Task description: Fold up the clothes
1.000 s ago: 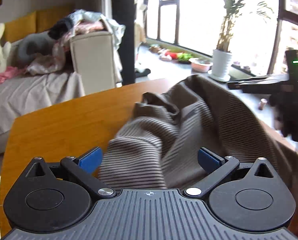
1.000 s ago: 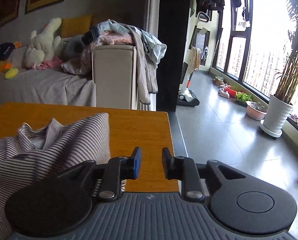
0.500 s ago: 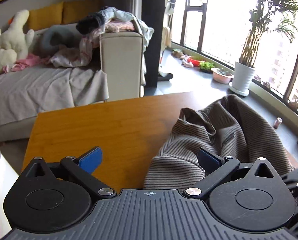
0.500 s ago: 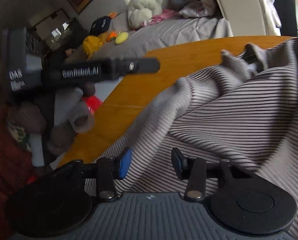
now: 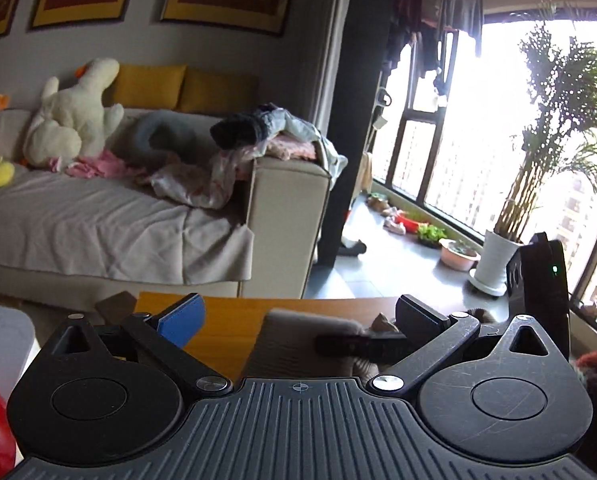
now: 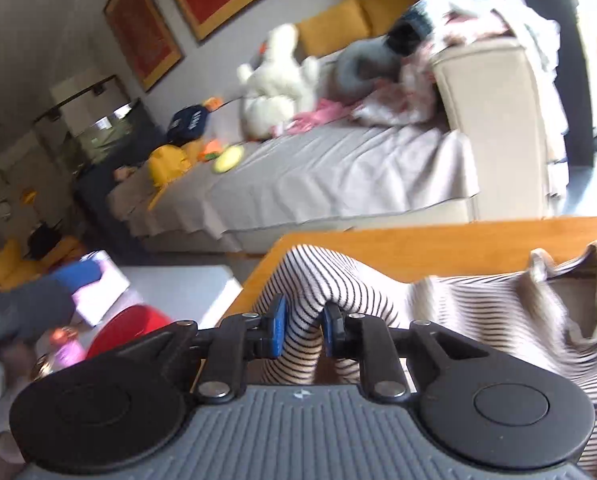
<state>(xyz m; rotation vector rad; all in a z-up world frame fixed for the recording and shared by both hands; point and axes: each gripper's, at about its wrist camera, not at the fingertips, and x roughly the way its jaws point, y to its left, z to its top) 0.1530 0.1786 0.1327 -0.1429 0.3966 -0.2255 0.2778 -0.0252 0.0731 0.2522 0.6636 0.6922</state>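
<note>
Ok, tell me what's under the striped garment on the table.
The orange wooden table shows beyond the brown-and-white striped knit garment. The right tool pinches a fold. Anything beneath the cloth is hidden.

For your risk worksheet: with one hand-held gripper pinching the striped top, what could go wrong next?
1. The right hand-held gripper pinches only a small bunch of the striped top; it may slip free.
2. The left hand-held gripper is open and holds nothing, so the top may fold unevenly on the table.
</note>
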